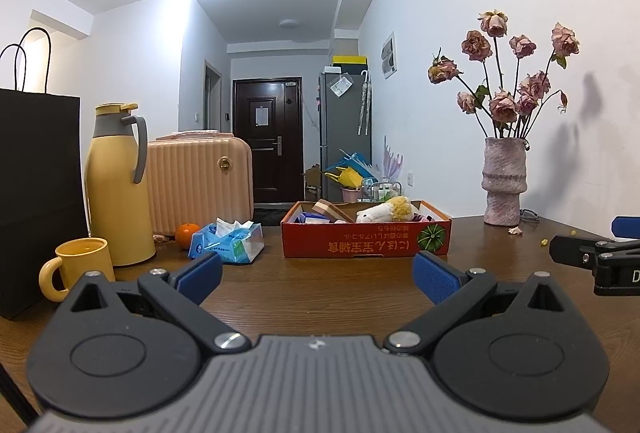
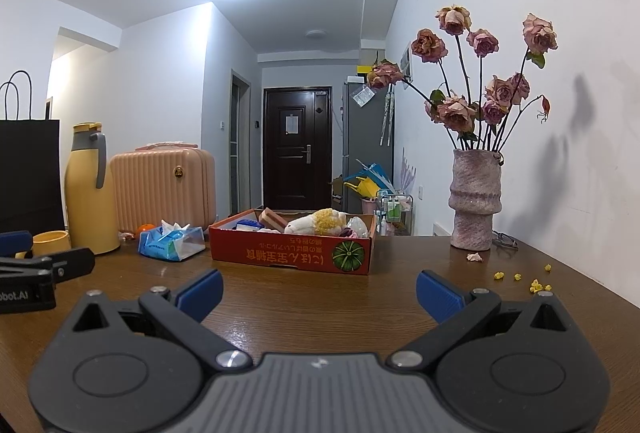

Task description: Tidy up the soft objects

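Observation:
A red cardboard box [image 1: 366, 241] [image 2: 280, 255] stands on the brown wooden table [image 1: 320, 297] [image 2: 320, 297] ahead of both grippers. It holds several soft items, among them a white and yellow plush toy [image 1: 386, 211] [image 2: 318, 223] and a brown striped sponge [image 1: 326, 210] [image 2: 273, 219]. My left gripper [image 1: 318, 279] is open and empty, low over the table in front of the box. My right gripper [image 2: 320, 291] is open and empty, beside it on the right. Each gripper shows at the edge of the other's view.
On the left stand a blue tissue pack [image 1: 226, 239] [image 2: 172, 243], an orange [image 1: 186, 235], a yellow mug [image 1: 78, 267], a yellow thermos [image 1: 116, 185] [image 2: 90, 189], a pink case [image 1: 200, 181] [image 2: 164, 185] and a black bag [image 1: 38, 201]. A pink vase of dried roses [image 1: 504, 181] [image 2: 474, 199] stands right. Yellow crumbs [image 2: 536, 285] lie near it.

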Demonstrator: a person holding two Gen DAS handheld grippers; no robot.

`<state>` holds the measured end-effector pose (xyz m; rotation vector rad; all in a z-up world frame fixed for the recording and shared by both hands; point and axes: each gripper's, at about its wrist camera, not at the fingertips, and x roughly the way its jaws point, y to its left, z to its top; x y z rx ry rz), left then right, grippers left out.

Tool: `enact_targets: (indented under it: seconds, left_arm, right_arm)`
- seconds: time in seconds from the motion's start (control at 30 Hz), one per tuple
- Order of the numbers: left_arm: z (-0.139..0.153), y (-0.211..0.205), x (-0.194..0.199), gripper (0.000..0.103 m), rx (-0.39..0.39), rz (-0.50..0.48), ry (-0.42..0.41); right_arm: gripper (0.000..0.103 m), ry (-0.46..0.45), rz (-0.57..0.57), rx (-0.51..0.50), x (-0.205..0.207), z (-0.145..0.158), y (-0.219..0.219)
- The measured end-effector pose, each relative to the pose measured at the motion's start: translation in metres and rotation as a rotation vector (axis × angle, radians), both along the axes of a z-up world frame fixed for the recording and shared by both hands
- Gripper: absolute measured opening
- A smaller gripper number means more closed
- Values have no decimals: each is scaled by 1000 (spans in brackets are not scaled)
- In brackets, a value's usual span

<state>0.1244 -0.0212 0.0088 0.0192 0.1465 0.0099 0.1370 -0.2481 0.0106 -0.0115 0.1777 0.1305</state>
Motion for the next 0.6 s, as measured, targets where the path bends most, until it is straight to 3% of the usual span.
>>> enact_targets:
  seconds: [0.6]
  left_arm:
    - [-5,5,3,103,-14,-29,3]
  right_arm:
    - [103,14,-1,-7,4,-6,-1]
